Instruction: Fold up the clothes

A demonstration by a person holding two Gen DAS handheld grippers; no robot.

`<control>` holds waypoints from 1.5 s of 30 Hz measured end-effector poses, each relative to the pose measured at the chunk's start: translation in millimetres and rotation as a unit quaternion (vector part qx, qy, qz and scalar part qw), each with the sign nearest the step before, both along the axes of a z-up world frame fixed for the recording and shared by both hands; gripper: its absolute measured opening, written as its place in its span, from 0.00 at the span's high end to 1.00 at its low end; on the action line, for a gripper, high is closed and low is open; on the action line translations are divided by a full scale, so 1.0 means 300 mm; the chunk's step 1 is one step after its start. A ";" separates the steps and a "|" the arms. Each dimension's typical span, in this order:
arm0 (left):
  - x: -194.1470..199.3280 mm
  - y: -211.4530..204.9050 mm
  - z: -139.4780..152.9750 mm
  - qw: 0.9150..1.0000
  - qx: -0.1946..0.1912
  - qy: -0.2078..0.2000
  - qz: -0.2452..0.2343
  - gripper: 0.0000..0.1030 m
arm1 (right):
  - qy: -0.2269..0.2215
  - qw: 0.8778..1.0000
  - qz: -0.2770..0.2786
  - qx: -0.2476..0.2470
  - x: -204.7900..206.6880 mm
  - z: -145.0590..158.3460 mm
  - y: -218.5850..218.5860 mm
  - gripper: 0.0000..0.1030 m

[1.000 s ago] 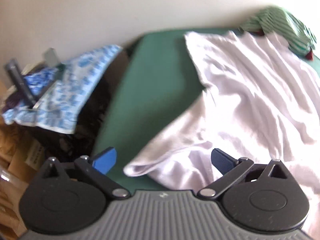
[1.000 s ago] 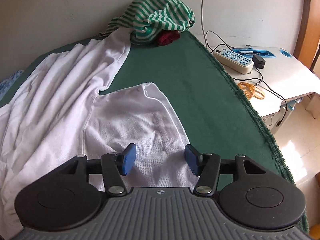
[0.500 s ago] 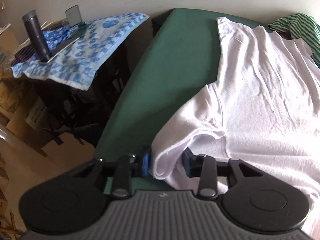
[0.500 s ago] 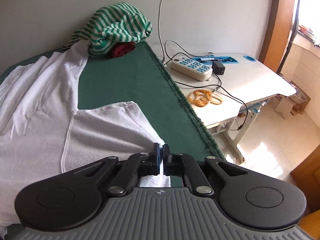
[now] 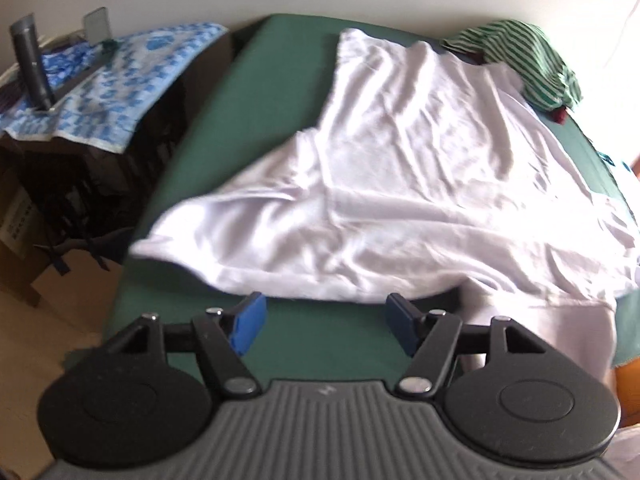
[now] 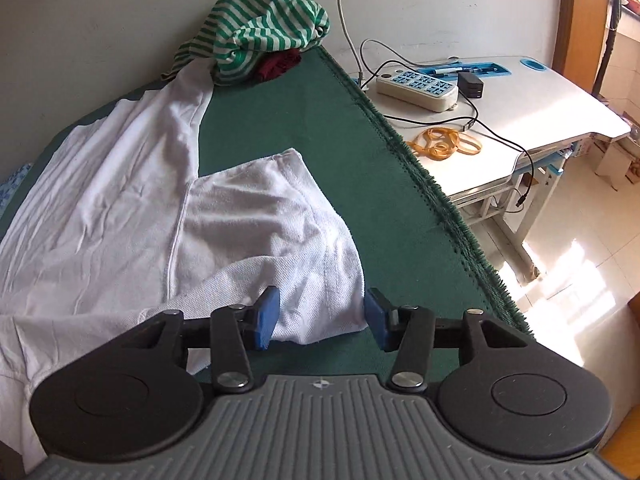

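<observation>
Shirt: white shirt (image 5: 400, 184) lies spread on the green table (image 5: 256, 112), its sleeves toward the near edge.
Left gripper (image 5: 326, 326): jaws opening, empty; sleeve released, now lying flat just beyond the pads.
Right gripper (image 6: 320, 316): jaws opening after a pinch; sleeve hem lies between the pads, not pressed.
Meaning: both sleeves are laid out; the fold itself is not yet begun.
Corner: striped garment (image 6: 260, 32) waits at the far corner.

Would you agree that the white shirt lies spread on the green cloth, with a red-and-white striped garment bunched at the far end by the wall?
Not quite: the striped garment is green and white, not red and white; only a small dark red item peeks out beneath it. The right wrist view shows this clearly. The rest holds: the white shirt lies spread on the green cloth, and the garment is bunched at the far end by the wall.
</observation>
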State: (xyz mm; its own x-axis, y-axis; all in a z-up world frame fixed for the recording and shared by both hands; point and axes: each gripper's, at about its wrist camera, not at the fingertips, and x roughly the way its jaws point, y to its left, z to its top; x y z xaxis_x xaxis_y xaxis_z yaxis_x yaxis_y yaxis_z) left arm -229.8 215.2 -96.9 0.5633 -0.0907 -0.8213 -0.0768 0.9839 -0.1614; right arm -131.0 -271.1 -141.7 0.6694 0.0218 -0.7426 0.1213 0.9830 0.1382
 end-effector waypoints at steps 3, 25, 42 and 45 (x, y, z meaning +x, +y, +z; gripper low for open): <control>0.018 -0.146 -0.060 0.998 -0.007 0.027 -0.053 0.33 | -0.011 0.999 0.013 -0.031 -0.004 0.008 0.015 0.92; -0.018 -0.392 -0.088 0.992 0.064 0.025 -0.109 0.53 | -0.039 0.997 0.027 -0.057 0.232 -0.010 0.062 0.72; -0.023 0.097 -0.030 0.986 -0.053 0.009 0.157 0.14 | 0.094 0.928 0.306 0.189 -0.107 0.055 0.306 0.45; 0.015 0.139 -0.066 0.977 -0.079 -0.004 0.197 0.12 | 0.102 0.928 0.299 0.199 -0.133 0.027 0.370 0.45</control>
State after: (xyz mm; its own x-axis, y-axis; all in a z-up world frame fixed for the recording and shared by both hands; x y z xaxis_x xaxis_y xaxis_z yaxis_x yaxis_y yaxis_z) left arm -225.3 256.8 -116.6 0.5864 0.0087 -0.8100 -0.4423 0.8411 -0.3112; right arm -170.9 -160.0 -133.5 0.2952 0.6438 -0.7060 -0.3646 0.7589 0.5396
